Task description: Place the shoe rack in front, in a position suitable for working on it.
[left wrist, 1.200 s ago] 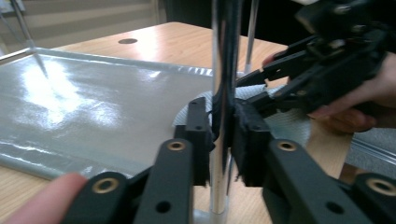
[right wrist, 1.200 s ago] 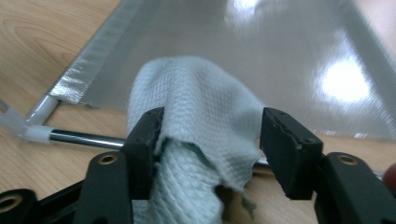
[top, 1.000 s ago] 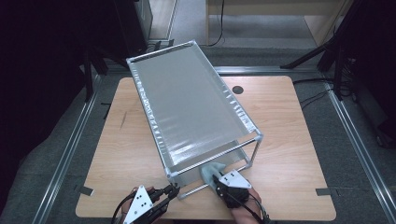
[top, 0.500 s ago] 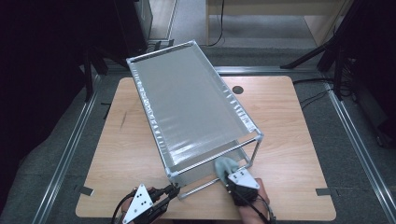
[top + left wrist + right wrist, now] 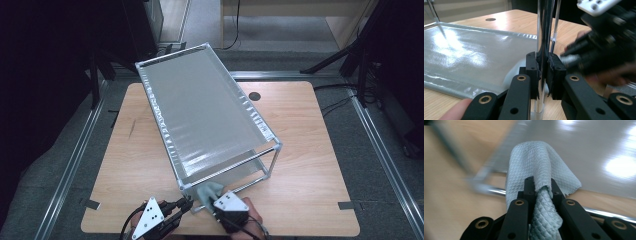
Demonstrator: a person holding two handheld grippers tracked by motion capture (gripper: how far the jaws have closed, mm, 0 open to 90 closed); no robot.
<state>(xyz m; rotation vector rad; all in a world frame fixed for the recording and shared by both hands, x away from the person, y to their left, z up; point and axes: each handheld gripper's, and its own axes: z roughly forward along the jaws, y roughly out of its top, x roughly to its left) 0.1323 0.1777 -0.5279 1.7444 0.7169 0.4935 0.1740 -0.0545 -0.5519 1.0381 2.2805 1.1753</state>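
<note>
At the near edge of the light wooden desk (image 5: 320,150), a two-tier rack of chrome tubes with silvery-grey sheet shelves (image 5: 200,112) stands slanted, its near end toward the person. The left gripper (image 5: 543,72) is clenched on the rack's upright chrome corner post (image 5: 545,30), steadying the frame. The right gripper (image 5: 541,188) grasps a pale blue-green quilted cloth (image 5: 541,167), bunched between its jaws (the folds spill over both jaw tips). In the high view the cloth (image 5: 209,190) sits at the rack's near end, just under the front rail of the upper shelf and over the lower shelf's edge. Judging by this, the wiping is in hand at that near end; the lower sheet (image 5: 599,152) reaches away from the cloth, and the glare hides which part is clean. Most of the rack seems left to do.
</note>
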